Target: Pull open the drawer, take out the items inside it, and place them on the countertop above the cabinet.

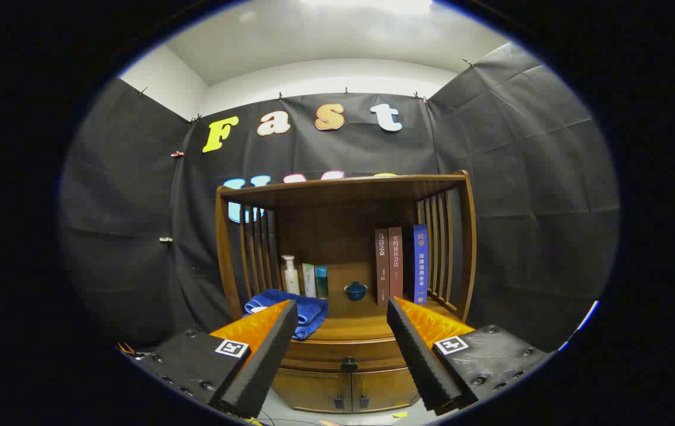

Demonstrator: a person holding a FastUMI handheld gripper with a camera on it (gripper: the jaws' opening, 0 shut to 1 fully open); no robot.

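Before shut drawer, tool gapes.

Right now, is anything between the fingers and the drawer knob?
Nothing visible. The open gripper hangs apart from the wooden cabinet, and the small dark drawer knob shows in the gap between its fingers, unobstructed.

Ahead of my jaws, which stand wide apart, the cabinet carries a desk under a shelf roof. On the desk a towel lies at left, a bottle and two boxes behind it, a small pot in the middle and three books upright at right. The drawer sits shut below the desk, two doors beneath it.
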